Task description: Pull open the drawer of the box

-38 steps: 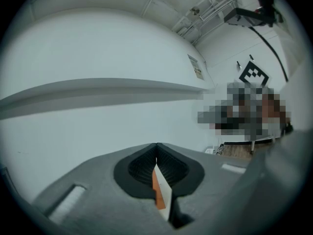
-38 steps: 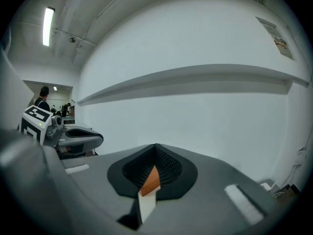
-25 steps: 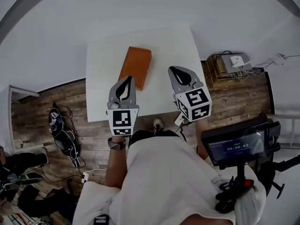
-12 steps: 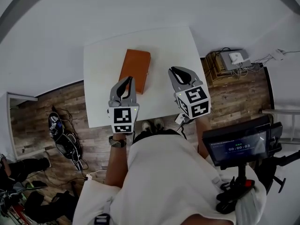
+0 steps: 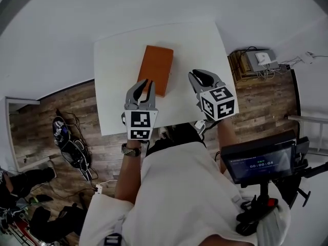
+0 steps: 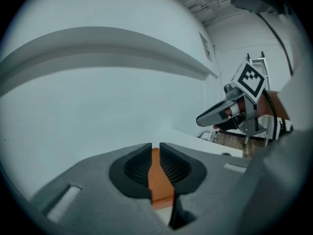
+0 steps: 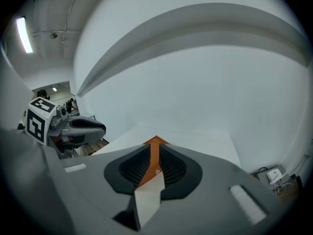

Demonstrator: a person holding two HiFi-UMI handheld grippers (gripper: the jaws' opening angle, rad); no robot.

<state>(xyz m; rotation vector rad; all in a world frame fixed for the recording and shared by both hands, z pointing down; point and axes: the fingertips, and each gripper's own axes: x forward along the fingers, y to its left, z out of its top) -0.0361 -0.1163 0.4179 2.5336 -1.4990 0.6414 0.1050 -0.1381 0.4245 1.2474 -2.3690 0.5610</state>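
Observation:
An orange box (image 5: 156, 69) lies flat on the white table (image 5: 113, 86), its long side running away from me; no drawer handle shows. My left gripper (image 5: 145, 87) hovers at the box's near end, jaws shut down to a narrow slit with nothing held. Through that slit in the left gripper view (image 6: 155, 148) the orange box (image 6: 159, 180) shows just ahead. My right gripper (image 5: 202, 78) hangs over the table to the right of the box, also shut and empty. Past the tips of the right gripper (image 7: 154, 148) I see the box (image 7: 155, 142) further off.
The table's near edge is under my wrists, with wooden floor (image 5: 61, 106) around it. Cables and gear (image 5: 69, 142) lie on the floor to the left. A wooden crate with electronics (image 5: 253, 65) stands to the right, and a screen on a stand (image 5: 261, 160) at the lower right.
Both grippers have moved forward over the table towards the box. The left one now reaches the box's near end. Neither gripper's jaws changed.

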